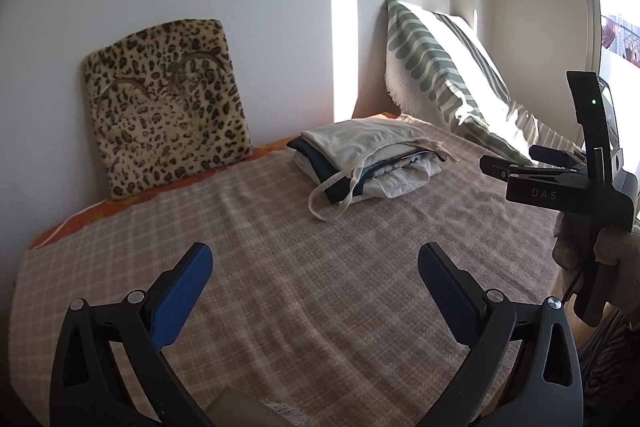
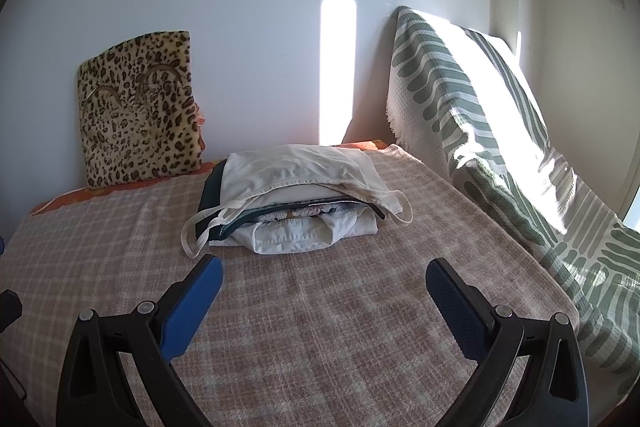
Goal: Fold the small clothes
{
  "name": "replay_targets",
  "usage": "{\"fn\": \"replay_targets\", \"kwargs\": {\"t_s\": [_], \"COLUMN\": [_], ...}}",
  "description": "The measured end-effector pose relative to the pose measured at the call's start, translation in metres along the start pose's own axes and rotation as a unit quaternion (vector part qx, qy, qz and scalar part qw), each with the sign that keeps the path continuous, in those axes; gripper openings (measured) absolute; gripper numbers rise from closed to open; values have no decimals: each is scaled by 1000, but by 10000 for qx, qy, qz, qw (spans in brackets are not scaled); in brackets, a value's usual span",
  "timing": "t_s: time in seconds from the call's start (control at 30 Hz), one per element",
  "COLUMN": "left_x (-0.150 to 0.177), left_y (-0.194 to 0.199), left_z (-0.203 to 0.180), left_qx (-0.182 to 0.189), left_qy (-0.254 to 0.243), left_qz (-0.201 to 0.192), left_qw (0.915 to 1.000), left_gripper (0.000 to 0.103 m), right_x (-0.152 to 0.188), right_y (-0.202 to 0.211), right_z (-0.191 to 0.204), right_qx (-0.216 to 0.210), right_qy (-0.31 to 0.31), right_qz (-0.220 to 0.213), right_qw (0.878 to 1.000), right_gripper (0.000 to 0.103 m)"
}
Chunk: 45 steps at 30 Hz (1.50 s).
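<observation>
A stack of folded small clothes (image 1: 368, 157) (image 2: 296, 199) lies at the back of the checked blanket (image 1: 280, 267) (image 2: 320, 327). A white strappy top (image 2: 292, 167) is on top, with dark and patterned pieces under it and loose straps hanging off the front. My left gripper (image 1: 314, 259) is open and empty, hovering above bare blanket well short of the stack. My right gripper (image 2: 324, 271) is open and empty too, just in front of the stack. The right gripper's body (image 1: 568, 187) shows at the right edge of the left wrist view.
A leopard-print cushion (image 1: 164, 103) (image 2: 140, 107) leans on the white wall at the back left. A green and white patterned throw (image 1: 448, 75) (image 2: 500, 131) covers a slope on the right. An orange sheet edge (image 1: 100, 207) shows under the blanket.
</observation>
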State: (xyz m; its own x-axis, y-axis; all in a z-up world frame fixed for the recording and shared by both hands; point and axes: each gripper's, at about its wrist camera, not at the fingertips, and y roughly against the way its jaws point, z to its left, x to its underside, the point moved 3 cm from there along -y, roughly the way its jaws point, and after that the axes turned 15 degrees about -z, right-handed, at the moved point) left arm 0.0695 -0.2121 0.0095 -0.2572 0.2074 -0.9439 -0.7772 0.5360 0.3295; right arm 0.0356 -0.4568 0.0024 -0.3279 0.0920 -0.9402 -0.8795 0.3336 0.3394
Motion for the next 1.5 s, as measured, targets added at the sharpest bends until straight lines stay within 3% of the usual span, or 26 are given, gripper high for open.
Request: {"fn": "replay_targets", "kwargs": {"t_s": [1.5], "left_x": [-3], "left_y": [2], "left_z": [0], "left_qx": [1], "left_qy": [-3], "left_qz": [-13], "left_qw": [10000], "left_gripper": [102], "right_x": [3], "right_y": [0], "right_z": [0], "right_qx": [-12], "right_qy": [-28], "right_qz": [62], "right_qw": [10000], "right_gripper": [103]}}
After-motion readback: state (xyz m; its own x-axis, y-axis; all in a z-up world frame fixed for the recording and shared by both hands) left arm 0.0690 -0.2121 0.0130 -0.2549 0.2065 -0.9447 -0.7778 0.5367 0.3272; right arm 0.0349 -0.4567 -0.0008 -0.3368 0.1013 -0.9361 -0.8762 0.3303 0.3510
